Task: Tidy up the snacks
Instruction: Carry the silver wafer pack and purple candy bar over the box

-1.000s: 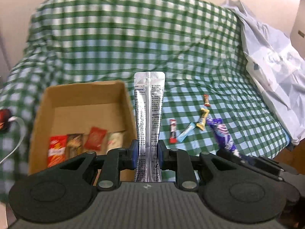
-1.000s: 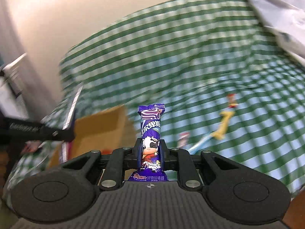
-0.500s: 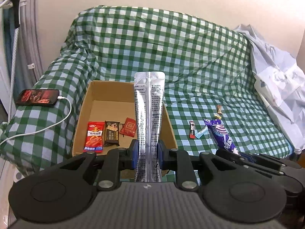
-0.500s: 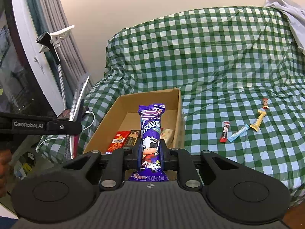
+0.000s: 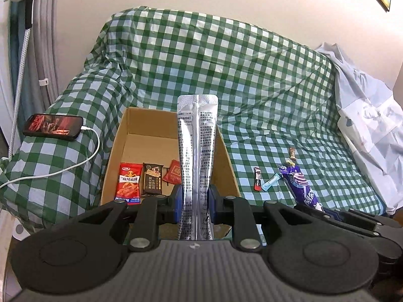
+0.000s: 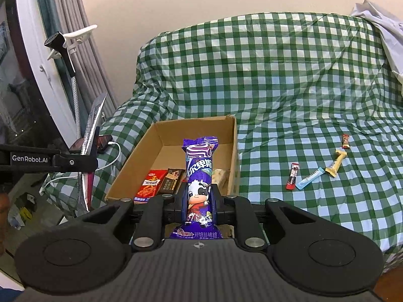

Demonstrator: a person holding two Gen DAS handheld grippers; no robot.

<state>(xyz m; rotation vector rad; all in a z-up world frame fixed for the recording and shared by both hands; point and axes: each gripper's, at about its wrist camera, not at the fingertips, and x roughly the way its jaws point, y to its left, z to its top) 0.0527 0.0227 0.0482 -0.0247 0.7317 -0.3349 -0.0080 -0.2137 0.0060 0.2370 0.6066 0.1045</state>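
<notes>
Snacks, two in hand: a tall silver foil sachet [image 5: 197, 156] with printed text, upright, clamped in the left hand-held gripper [image 5: 194, 200]; a purple cow-printed candy wrapper [image 6: 200, 176], upright, clamped in the right hand-held gripper [image 6: 199, 206]. Both are held above the near end of an open brown cardboard box [image 6: 141, 158] on a green-and-white checked sofa cover [image 5: 252, 75]. In the box: red packet [image 5: 129, 185], dark brown packet [image 5: 152, 181], small red sachet [image 5: 172, 175]. Loose on the cover, right of the box: red stick [image 6: 292, 176], light blue stick [image 6: 309, 178], yellow bar [image 6: 336, 163], small brown candy [image 6: 345, 141]. A charging phone [image 5: 53, 126] lies on the sofa arm.
</notes>
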